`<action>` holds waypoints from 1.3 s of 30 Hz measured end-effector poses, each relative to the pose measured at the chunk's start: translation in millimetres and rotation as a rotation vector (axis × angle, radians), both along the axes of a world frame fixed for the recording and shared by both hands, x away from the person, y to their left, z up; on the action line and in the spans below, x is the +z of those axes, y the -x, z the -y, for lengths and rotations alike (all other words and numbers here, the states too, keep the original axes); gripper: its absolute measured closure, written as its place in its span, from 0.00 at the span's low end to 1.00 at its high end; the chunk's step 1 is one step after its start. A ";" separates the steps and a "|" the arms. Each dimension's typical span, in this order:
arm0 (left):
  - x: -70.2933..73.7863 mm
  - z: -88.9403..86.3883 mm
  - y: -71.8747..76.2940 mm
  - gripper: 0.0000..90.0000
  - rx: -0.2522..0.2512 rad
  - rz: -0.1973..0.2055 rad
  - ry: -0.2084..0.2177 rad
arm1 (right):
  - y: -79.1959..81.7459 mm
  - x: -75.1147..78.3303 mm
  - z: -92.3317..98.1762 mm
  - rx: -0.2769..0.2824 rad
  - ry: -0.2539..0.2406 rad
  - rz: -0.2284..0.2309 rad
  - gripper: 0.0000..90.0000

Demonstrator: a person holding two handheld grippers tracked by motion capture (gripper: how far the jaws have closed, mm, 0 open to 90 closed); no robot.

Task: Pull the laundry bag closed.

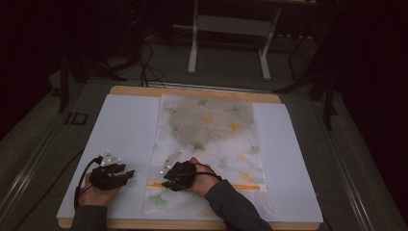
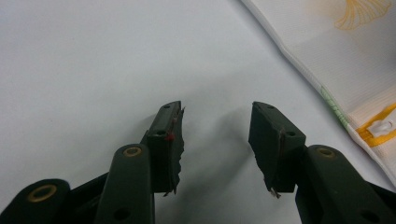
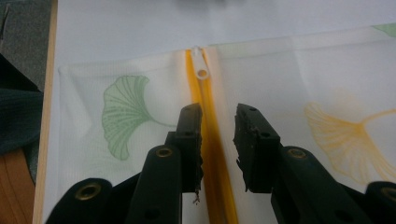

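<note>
A white mesh bag [image 1: 207, 144] printed with green and yellow ginkgo leaves lies flat on the white board. An orange zipper [image 1: 240, 186] crosses its near end; its white pull tab [image 3: 202, 70] sits at the bag's edge. My right gripper [image 1: 169, 179] hovers over the zipper's left end, open, the jaws straddling the orange zipper [image 3: 215, 154] just short of the tab. My left gripper [image 1: 126, 174] rests open over bare white board, left of the bag, nothing between its jaws. The bag's edge [image 2: 345, 88] and the zipper end [image 2: 378, 128] lie to its right.
The white board [image 1: 125, 130] lies on a wooden table [image 1: 192, 91] whose edge shows at front and back. A white-legged frame [image 1: 231, 33] stands on the floor beyond. Cables [image 1: 149, 62] trail on the dark floor at far left.
</note>
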State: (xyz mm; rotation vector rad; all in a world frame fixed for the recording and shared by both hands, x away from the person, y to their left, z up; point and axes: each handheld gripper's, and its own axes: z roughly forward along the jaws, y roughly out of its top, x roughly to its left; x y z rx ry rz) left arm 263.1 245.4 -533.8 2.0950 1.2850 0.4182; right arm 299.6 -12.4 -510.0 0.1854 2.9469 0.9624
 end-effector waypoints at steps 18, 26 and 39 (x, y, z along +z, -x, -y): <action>0.2 0.6 0.2 0.61 -0.005 0.004 0.000 | 0.6 -9.9 -27.6 0.023 -0.027 -0.018 0.80; 0.2 1.0 0.3 0.61 -0.008 0.004 -0.001 | -1.4 -14.9 -32.5 0.016 -0.037 -0.032 0.81; 0.7 1.7 0.8 0.61 -0.012 0.006 0.001 | 0.7 -17.1 -38.7 0.024 -0.033 -0.029 0.91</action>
